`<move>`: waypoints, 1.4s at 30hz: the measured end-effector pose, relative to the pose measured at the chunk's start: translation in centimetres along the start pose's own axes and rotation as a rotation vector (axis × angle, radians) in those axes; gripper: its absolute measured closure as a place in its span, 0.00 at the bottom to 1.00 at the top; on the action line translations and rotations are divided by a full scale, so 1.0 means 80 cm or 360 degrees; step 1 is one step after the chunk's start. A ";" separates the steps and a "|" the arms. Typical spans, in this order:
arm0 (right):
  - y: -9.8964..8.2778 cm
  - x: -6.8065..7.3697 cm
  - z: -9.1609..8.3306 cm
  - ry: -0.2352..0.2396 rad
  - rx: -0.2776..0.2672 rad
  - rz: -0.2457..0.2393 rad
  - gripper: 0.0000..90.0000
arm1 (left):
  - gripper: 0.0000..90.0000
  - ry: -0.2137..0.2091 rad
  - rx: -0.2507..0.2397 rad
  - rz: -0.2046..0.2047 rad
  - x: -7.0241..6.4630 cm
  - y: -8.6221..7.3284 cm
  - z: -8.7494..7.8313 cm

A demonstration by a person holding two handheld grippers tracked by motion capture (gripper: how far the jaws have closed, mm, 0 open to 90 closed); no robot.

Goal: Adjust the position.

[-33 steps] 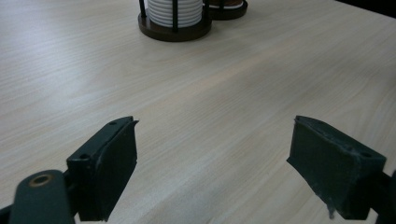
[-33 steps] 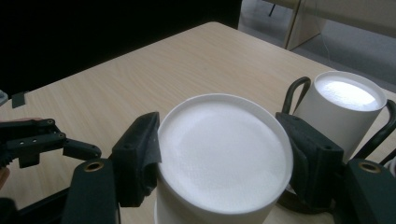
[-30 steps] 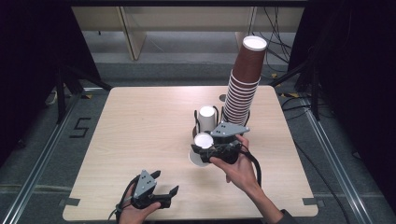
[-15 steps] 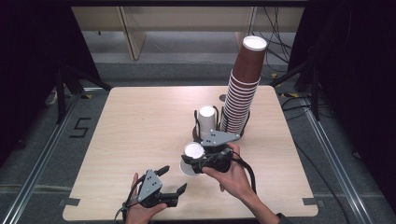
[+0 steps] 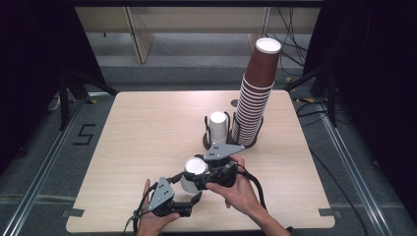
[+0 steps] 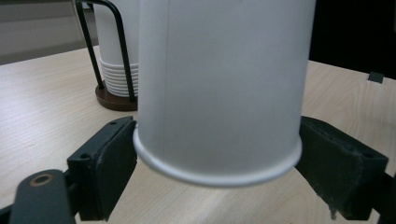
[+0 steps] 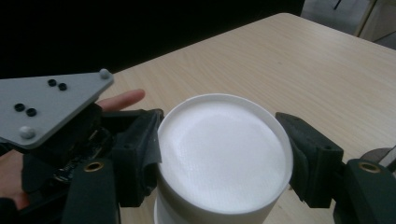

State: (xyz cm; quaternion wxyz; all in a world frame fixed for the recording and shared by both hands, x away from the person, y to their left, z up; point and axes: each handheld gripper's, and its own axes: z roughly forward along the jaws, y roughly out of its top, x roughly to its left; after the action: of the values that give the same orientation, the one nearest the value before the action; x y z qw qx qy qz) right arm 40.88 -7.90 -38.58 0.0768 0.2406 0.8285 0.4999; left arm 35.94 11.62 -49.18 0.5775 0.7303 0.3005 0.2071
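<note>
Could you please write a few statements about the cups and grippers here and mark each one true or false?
1. The right gripper is shut on an upside-down white cup. True.
2. The tall stack of brown cups lies tipped over on the table. False: it stands upright at the table's far side.
3. The left gripper has its jaws either side of the white cup's rim. True, as the left gripper view shows.
4. The short white stack stands loose on the table. False: it sits in a black wire holder.
</note>
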 end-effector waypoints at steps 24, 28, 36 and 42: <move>-0.008 -0.013 -0.020 0.0155 0.0092 0.0044 0.21 | 0.24 -0.0049 0.0057 0.0271 -0.001 0.009 -0.007; -0.009 -0.013 -0.026 0.0147 0.0149 0.0035 0.21 | 0.24 -0.0065 0.0115 0.0311 -0.005 0.010 -0.006; -0.018 -0.013 -0.024 0.0191 0.0266 -0.0024 0.24 | 0.24 -0.0128 0.0203 0.0409 -0.012 0.010 -0.003; -0.024 -0.018 -0.023 0.0269 0.0278 0.0017 0.35 | 0.24 -0.0170 0.0222 0.0429 -0.014 0.009 -0.002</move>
State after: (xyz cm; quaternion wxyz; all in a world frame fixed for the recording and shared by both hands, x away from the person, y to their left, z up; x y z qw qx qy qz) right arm 40.83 -10.82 -39.52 -0.0173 0.2077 0.8711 0.4446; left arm 35.14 10.87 -48.42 0.5076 0.8122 0.1824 0.2222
